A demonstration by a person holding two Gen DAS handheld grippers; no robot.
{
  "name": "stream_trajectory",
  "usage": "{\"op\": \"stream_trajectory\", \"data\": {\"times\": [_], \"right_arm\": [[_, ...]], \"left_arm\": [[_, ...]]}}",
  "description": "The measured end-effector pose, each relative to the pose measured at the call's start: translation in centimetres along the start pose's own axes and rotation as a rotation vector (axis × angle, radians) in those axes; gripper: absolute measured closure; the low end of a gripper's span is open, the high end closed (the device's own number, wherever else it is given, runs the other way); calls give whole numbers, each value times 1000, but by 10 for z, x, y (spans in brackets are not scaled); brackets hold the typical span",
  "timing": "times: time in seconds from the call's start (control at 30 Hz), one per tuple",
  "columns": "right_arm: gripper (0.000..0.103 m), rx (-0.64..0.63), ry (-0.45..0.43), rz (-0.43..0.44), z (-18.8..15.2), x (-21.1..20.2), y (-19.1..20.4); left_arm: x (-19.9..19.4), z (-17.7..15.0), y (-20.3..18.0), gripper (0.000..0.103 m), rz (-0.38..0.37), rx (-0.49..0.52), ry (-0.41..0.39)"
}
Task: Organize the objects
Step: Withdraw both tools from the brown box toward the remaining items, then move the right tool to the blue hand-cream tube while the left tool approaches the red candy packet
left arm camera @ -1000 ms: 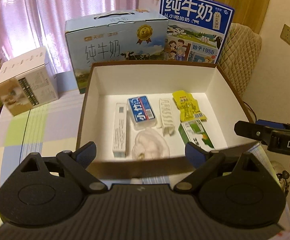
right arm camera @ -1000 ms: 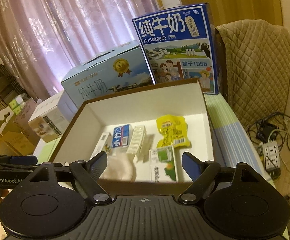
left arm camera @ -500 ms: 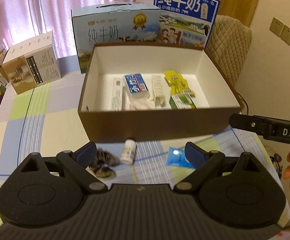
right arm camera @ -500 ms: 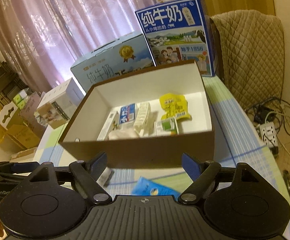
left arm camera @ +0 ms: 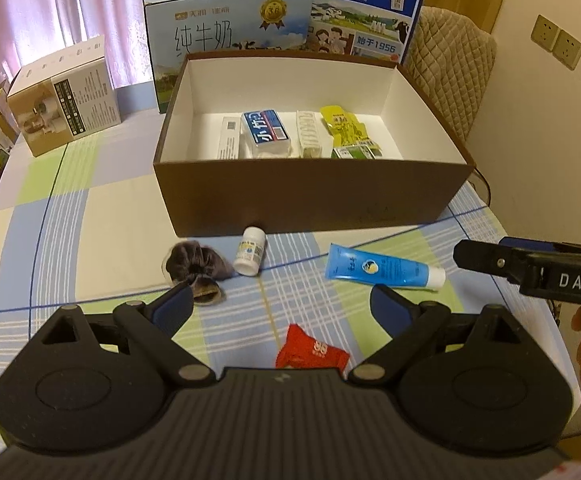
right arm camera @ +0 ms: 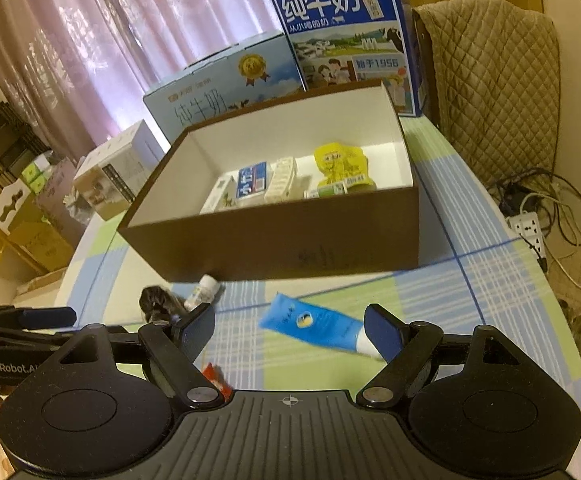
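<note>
A brown box (left arm camera: 310,196) with a white inside holds several small packs, among them a blue pack (left arm camera: 265,131) and a yellow pouch (left arm camera: 344,128). On the checked cloth in front of it lie a blue tube (left arm camera: 382,268), a small white bottle (left arm camera: 250,251), a dark scrunchie (left arm camera: 194,266) and a red packet (left arm camera: 310,354). My left gripper (left arm camera: 280,304) is open and empty above the red packet. My right gripper (right arm camera: 288,326) is open and empty; the blue tube (right arm camera: 316,326) lies between its fingers, below them.
Two milk cartons (left arm camera: 226,28) (left arm camera: 364,4) stand behind the box, and a beige box (left arm camera: 64,96) sits at the far left. A quilted chair (right arm camera: 490,88) and a power strip with cables (right arm camera: 530,232) are to the right of the table.
Both grippers have pulled back from over the box toward the table's near edge. The loose things in front of the box have come into view. Both stay open.
</note>
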State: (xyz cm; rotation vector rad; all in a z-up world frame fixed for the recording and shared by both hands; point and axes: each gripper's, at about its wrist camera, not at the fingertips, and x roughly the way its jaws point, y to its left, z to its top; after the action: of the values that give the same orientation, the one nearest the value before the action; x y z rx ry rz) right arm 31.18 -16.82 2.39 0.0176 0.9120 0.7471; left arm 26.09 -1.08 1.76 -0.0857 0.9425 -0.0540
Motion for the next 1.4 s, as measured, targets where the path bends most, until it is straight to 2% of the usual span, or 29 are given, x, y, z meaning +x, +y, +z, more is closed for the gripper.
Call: {"op": "stream_trajectory", "data": {"times": [0.37,0.9,1.13,1.4], "right_arm": [[24,6,58,-4,-25,2,-4],[24,17,172,-57,-61,18,-26],[24,-12,178,-67,-64,23,-29],[24,-10,189,-86,-60,34,-39]], "left_arm": [[2,-18,-3,10,-12,13,32],[30,-56,-10,10,-5,38,140],[42,-60,-14,11,-12,30,171],[62,-60,-15,10,-4,-30,189]]}}
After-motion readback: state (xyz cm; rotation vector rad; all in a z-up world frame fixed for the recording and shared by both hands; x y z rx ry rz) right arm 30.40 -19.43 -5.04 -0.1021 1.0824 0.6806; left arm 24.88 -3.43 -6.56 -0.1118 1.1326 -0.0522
